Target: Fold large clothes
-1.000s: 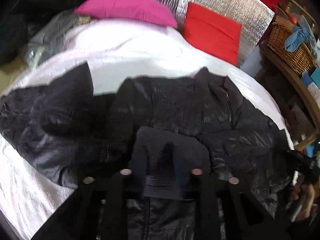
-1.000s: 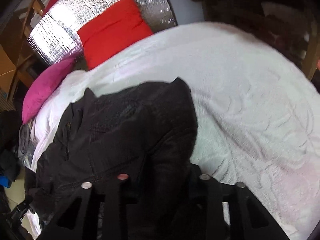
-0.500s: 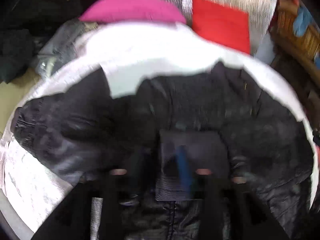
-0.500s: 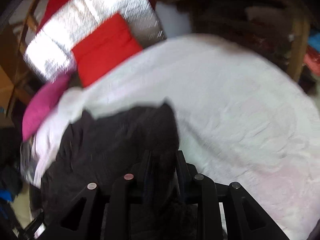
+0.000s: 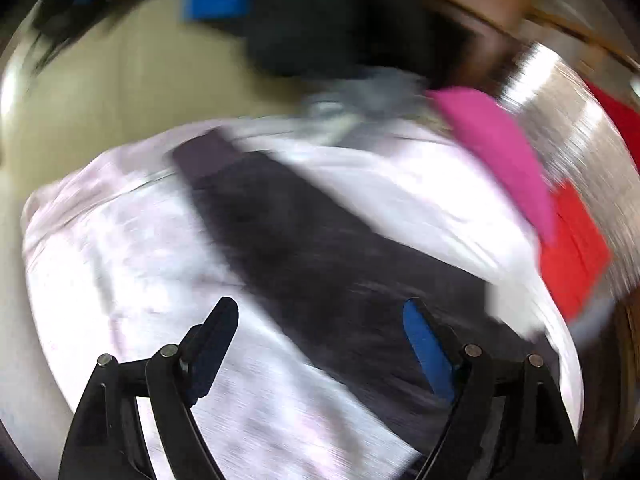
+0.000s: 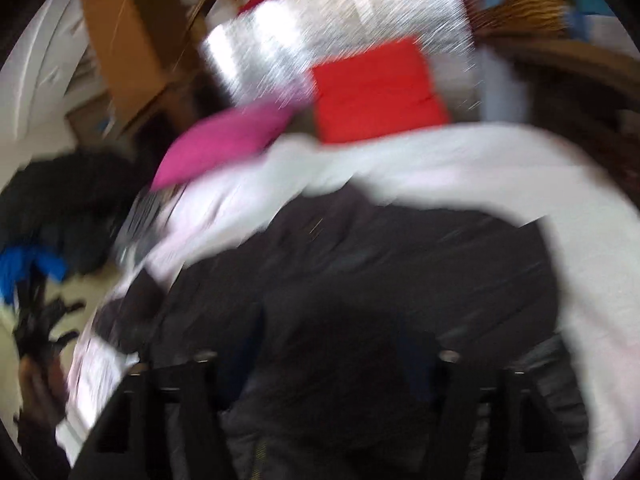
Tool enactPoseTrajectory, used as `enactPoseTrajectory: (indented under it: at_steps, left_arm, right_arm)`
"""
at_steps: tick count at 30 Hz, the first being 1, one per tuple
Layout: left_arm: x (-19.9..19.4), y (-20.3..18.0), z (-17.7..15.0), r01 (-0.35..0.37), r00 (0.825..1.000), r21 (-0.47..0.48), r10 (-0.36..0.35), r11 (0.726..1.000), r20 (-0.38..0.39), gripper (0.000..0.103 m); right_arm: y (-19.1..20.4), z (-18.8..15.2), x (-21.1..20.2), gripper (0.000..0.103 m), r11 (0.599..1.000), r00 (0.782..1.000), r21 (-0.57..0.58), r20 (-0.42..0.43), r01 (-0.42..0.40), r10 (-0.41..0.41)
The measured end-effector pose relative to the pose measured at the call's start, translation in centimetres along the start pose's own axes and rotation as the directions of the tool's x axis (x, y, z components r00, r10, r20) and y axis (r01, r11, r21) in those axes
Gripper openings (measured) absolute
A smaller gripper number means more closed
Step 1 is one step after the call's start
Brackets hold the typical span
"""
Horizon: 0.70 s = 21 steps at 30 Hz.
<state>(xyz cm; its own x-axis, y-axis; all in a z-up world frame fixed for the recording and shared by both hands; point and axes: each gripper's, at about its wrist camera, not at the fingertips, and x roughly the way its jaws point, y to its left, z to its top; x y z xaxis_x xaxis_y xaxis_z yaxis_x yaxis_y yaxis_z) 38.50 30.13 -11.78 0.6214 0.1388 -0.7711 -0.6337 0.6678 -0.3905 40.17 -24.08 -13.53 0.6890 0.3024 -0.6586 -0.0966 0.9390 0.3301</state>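
Left wrist view, blurred. The left hand-held gripper (image 5: 320, 320) stands released, fingers wide apart with nothing between them, above the white bed (image 5: 120, 248). A dark sleeve (image 5: 288, 224) of the black jacket (image 5: 400, 320) lies stretched diagonally across the bed cover, its cuff toward the far left edge. A pink pillow (image 5: 500, 152) and red pillow (image 5: 572, 260) lie beyond, at the right.

Right wrist view, also blurred. The right hand-held gripper (image 6: 324, 364) is buried in dark fabric; whether it is clenched or released cannot be told. The jacket body (image 6: 400, 264) lies on the bed, pillows behind it.

Judgement: the sleeve fold is the step in hand. To do it well, the left gripper should take the sleeve near the cuff, lift it clear, carry it flat across the body, and release without bunching.
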Motion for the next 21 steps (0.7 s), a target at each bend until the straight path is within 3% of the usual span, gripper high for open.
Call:
enactPoseTrajectory:
  at_steps: [4, 6, 8, 10, 13, 16, 18, 20, 21]
  left_arm:
    - [2.5, 3.9, 2.1, -0.046, 0.999, -0.107, 0.045, 0.993, -0.014, 0.083]
    - [4.0, 5.1, 2.9, -0.039, 0.999, -0.133, 0.036, 0.99, -0.023, 0.083]
    - [5.3, 5.6, 3.4, -0.012, 0.999, -0.147, 0.006, 0.989, -0.037, 0.065]
    - [7.0, 5.6, 4.0, 0.022, 0.998, -0.144, -0.031, 0.989, -0.061, 0.059]
    - [9.4, 5.8, 4.2, 0.086, 0.991, -0.167, -0.102, 0.982, -0.092, 0.056]
    - [10.3, 5.1, 4.2, 0.097, 0.992, -0.164, -0.109, 0.982, -0.069, 0.054]
    - [10.9, 4.6, 4.5, 0.109, 0.991, -0.149, -0.119, 0.983, -0.062, 0.043]
    - [11.1, 4.6, 4.4, 0.104, 0.991, -0.15, -0.115, 0.983, -0.068, 0.022]
    - [11.1, 4.3, 4.4, 0.106, 0.991, -0.145, -0.116, 0.984, -0.065, 0.017]
  right_arm:
    - [2.2, -2.3, 3.6, 0.049, 0.999, 0.991, -0.051, -0.133, -0.012, 0.005]
    - [3.1, -3.0, 6.1, 0.049, 0.996, 0.973, -0.084, -0.23, 0.013, -0.032]
    - [3.5, -3.3, 7.0, 0.049, 0.992, 0.969, -0.122, -0.239, 0.041, -0.069]
    - [3.7, -3.1, 6.9, 0.05, 0.991, 0.969, -0.129, -0.238, 0.036, -0.066]
    - [3.1, -2.9, 6.7, 0.05, 0.995, 0.969, -0.102, -0.244, 0.016, -0.041]
    - [3.1, -3.2, 7.0, 0.05, 0.993, 0.968, -0.114, -0.248, 0.012, -0.04]
    - [3.2, -3.6, 6.6, 0.05, 0.991, 0.968, -0.135, -0.247, 0.017, -0.05]
    - [3.4, -3.4, 6.7, 0.05, 0.988, 0.967, -0.151, -0.246, 0.021, -0.058]
    - [3.5, -3.5, 6.7, 0.05, 0.987, 0.967, -0.159, -0.246, 0.022, -0.061]
